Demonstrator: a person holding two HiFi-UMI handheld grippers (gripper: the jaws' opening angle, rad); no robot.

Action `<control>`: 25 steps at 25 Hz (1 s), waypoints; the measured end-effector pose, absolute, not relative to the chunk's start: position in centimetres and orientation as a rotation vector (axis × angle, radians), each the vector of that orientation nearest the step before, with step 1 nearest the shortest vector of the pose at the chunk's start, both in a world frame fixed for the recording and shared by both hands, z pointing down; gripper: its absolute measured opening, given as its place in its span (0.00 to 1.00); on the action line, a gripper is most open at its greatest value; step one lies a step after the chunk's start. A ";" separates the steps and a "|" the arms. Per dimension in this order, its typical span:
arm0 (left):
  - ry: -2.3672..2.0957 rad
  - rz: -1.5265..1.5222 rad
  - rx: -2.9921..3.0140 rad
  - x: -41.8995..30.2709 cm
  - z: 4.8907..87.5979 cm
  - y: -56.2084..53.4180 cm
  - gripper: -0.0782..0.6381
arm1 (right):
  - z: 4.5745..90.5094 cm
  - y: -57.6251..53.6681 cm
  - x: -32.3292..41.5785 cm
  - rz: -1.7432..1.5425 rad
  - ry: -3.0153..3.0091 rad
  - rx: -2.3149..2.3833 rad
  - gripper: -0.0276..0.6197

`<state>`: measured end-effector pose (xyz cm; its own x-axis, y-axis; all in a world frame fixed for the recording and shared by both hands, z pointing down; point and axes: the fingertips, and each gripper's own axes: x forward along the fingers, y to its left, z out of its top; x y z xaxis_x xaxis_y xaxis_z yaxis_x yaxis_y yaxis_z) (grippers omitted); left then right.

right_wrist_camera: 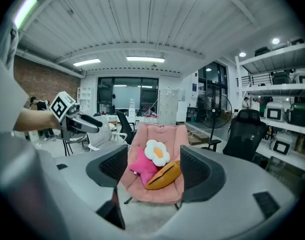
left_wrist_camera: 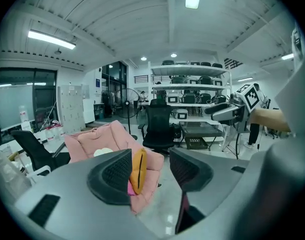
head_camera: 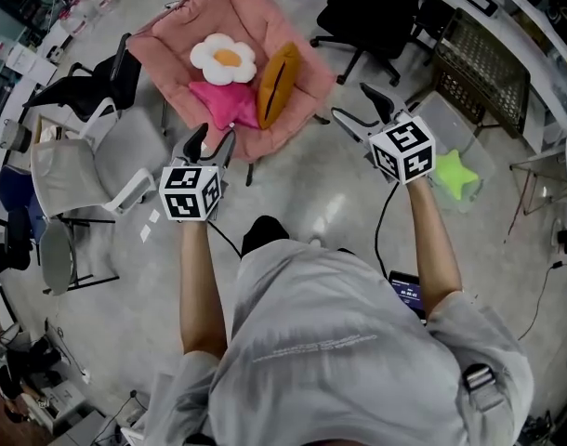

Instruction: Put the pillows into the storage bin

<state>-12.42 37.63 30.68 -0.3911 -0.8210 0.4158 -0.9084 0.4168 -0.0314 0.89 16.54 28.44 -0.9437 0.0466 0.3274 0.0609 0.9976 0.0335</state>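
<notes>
While the left claw [head_camera: 214, 137] and the right claw [head_camera: 353, 102] both hang spread and empty over the floor, the pink star pillow [head_camera: 220, 103] lies just ahead of the left one on the pink chair [head_camera: 172, 45], with the orange pillow [head_camera: 277, 82] beside it on edge, long axis pointing away from the person. Just to the right of the right claw stands the storage bin [head_camera: 455, 124], holding a green star pillow [head_camera: 454, 175].

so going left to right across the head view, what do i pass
grey chair → left gripper → orange pillow → right gripper → green star pillow
</notes>
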 end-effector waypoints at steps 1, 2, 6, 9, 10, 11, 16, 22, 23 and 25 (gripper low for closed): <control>-2.337 0.359 1.482 -12.2 31.1 37.5 0.46 | 28.8 16.2 1.1 -0.023 -2.806 -0.083 0.55; -2.338 0.355 1.472 -12.1 31.5 37.3 0.46 | 29.0 15.8 1.2 0.004 -2.803 -0.086 0.55; -2.354 0.347 1.436 -13.6 32.2 35.9 0.46 | 29.6 13.3 0.3 0.004 -2.791 -0.065 0.54; -2.347 0.356 1.435 -15.2 32.9 34.6 0.46 | 29.9 11.7 -1.0 0.002 -2.784 -0.058 0.54; -2.346 0.355 1.433 -15.8 33.1 34.2 0.46 | 30.1 11.2 -1.5 -0.005 -2.777 -0.057 0.54; -2.347 0.350 1.429 -16.6 33.5 33.7 0.46 | 30.4 10.8 -2.2 -0.012 -2.770 -0.057 0.54; -2.359 0.285 1.376 -21.3 34.7 31.1 0.46 | 31.4 7.8 -6.0 -0.041 -2.721 -0.085 0.51; -2.339 0.218 1.277 -28.0 36.8 28.9 0.46 | 32.5 5.0 -13.9 -0.056 -2.633 -0.196 0.51; -2.338 0.205 1.261 -29.3 37.1 28.7 0.46 | 32.7 5.0 -15.6 -0.073 -2.619 -0.223 0.51; -2.333 0.184 1.235 -31.3 37.7 28.4 0.46 | 33.2 5.3 -18.5 -0.116 -2.595 -0.273 0.51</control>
